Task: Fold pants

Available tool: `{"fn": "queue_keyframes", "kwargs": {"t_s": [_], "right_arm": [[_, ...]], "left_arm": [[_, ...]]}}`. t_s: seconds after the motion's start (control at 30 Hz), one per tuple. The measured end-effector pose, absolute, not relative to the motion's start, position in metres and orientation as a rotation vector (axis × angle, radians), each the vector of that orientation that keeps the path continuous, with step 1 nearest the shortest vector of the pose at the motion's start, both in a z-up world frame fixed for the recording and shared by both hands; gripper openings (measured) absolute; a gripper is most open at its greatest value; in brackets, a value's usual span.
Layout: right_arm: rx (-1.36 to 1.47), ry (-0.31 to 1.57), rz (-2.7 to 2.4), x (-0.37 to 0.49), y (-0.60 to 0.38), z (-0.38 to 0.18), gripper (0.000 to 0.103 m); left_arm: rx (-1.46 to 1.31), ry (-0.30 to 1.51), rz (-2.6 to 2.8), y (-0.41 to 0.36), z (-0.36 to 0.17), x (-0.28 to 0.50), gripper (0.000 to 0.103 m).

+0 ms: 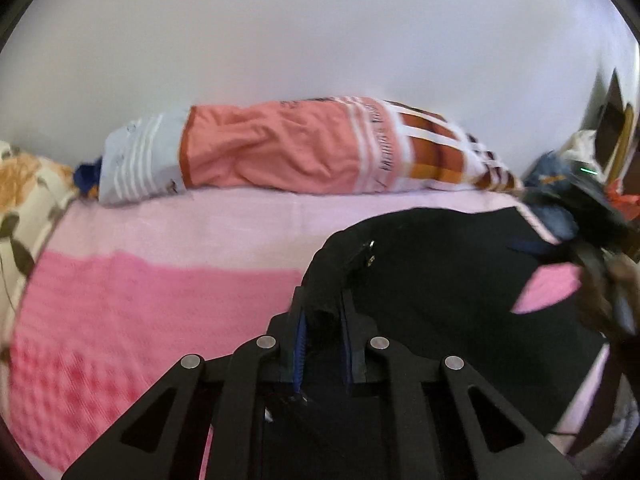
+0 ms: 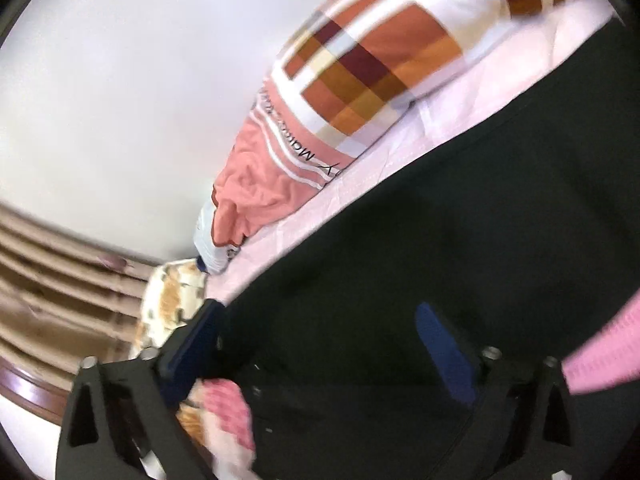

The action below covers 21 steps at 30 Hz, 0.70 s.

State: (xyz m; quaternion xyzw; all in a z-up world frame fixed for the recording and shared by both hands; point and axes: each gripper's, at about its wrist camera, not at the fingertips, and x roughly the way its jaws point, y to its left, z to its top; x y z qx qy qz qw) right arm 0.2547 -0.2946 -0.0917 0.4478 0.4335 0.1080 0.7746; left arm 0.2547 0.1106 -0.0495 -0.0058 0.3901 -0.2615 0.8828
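Bed (image 1: 160, 232), pink-blanketed: my black pants (image 1: 460, 280) lie across it toward 3 o'clock. Left tongs (image 1: 323, 320) pinch a bunched pants edge; right tongs (image 2: 320, 336) spread wide over the cloth.

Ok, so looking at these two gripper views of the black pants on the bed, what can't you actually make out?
- Left wrist view: the black pants run under the left gripper and off the bottom edge, so their full shape is hidden.
- Left wrist view: the right gripper is blurred near the right edge; its fingers cannot be read.
- Right wrist view: motion blur; the print on the orange bedding is unreadable.
- Right wrist view: the pants fill the frame, hems cut off.
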Motion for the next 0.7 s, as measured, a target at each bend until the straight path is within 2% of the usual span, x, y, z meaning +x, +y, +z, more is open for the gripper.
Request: {"fn": "queue_keyframes", "kwargs": {"t_s": [0.1,0.23,0.27,0.33,0.37,0.4,0.53,0.7], "right_arm": [[1.079,0.992,0.237,0.283,-0.309,-0.113,0.077],[1.14,1.042,0.191,0.306,-0.32,-0.136,0.071],[1.157,1.054,0.157,0.312,-0.325,-0.143,0.064],[1.159,1.059,0.146,0.318,-0.33,-0.15,0.043],[1.151,1.069,0.116,0.32,-0.334,-0.154,0.013],[1.15,1.069,0.098,0.318,-0.335,-0.155,0.008],[1.074,1.004,0.115,0.285,-0.327,-0.138,0.007],[1.086,0.96,0.139,0.199,-0.313,-0.126,0.007]], "left_arm": [[-0.034,0.814,-0.554,0.11,-0.048,0.224,0.014],[-0.097,0.852,-0.553,0.113,-0.053,0.205,0.014],[-0.111,0.859,-0.551,0.113,-0.054,0.202,0.014],[-0.118,0.864,-0.547,0.113,-0.054,0.198,0.014],[-0.116,0.866,-0.543,0.112,-0.054,0.197,0.014],[-0.122,0.872,-0.541,0.112,-0.054,0.197,0.015],[-0.112,0.878,-0.518,0.115,-0.053,0.193,0.015],[-0.108,0.908,-0.5,0.131,-0.054,0.173,0.015]]}}
